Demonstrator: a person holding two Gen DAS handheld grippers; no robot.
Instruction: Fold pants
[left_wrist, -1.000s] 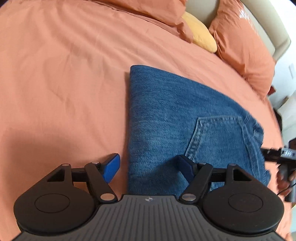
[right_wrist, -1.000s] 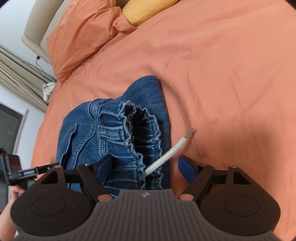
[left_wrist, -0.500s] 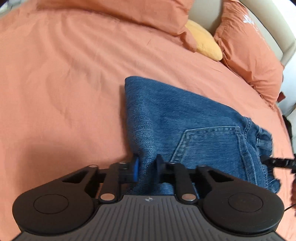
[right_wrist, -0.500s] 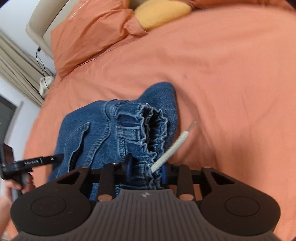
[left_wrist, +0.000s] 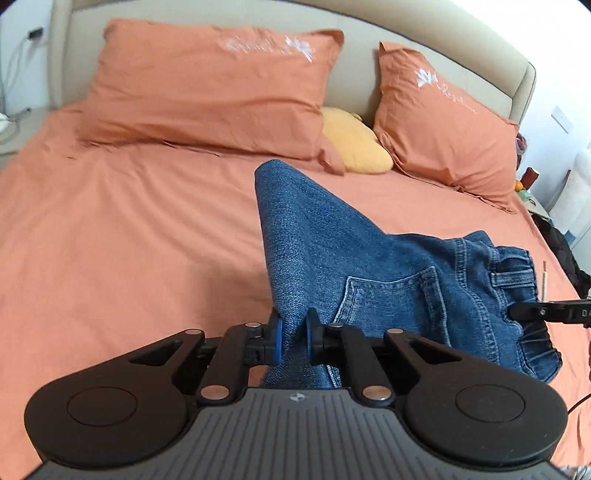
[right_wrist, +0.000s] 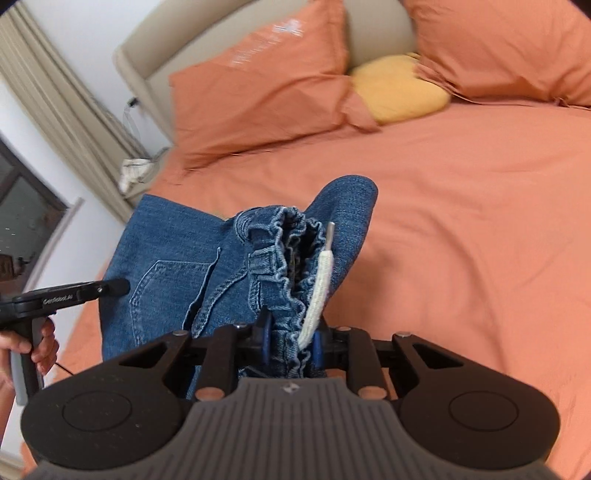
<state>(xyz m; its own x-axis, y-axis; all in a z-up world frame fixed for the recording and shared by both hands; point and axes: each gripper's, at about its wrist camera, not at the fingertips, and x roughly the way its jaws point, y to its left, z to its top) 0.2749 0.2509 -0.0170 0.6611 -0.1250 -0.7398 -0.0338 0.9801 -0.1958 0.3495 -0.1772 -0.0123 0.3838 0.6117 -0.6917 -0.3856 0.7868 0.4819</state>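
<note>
Folded blue jeans (left_wrist: 332, 251) hang lifted above the orange bed (left_wrist: 110, 240). My left gripper (left_wrist: 293, 338) is shut on the folded edge of the jeans, near the back pocket (left_wrist: 388, 306). My right gripper (right_wrist: 290, 345) is shut on the elastic waistband (right_wrist: 291, 258), with the white drawstring (right_wrist: 317, 291) lying over its pads. The jeans also show in the right wrist view (right_wrist: 173, 251). Each gripper shows at the edge of the other's view, the right one in the left wrist view (left_wrist: 546, 312) and the left one in the right wrist view (right_wrist: 74, 293).
Two orange pillows (left_wrist: 207, 88) (left_wrist: 443, 125) and a yellow cushion (left_wrist: 354, 144) lie against the beige headboard (left_wrist: 369, 48). A nightstand (left_wrist: 14, 129) stands at the left, clutter (left_wrist: 554, 206) at the right bedside. Curtains (right_wrist: 55, 96) hang beside the bed.
Both grippers closed on the jeans, then lifted them off the bed; the views tilted up toward the headboard and the jeans now hang between the grippers.
</note>
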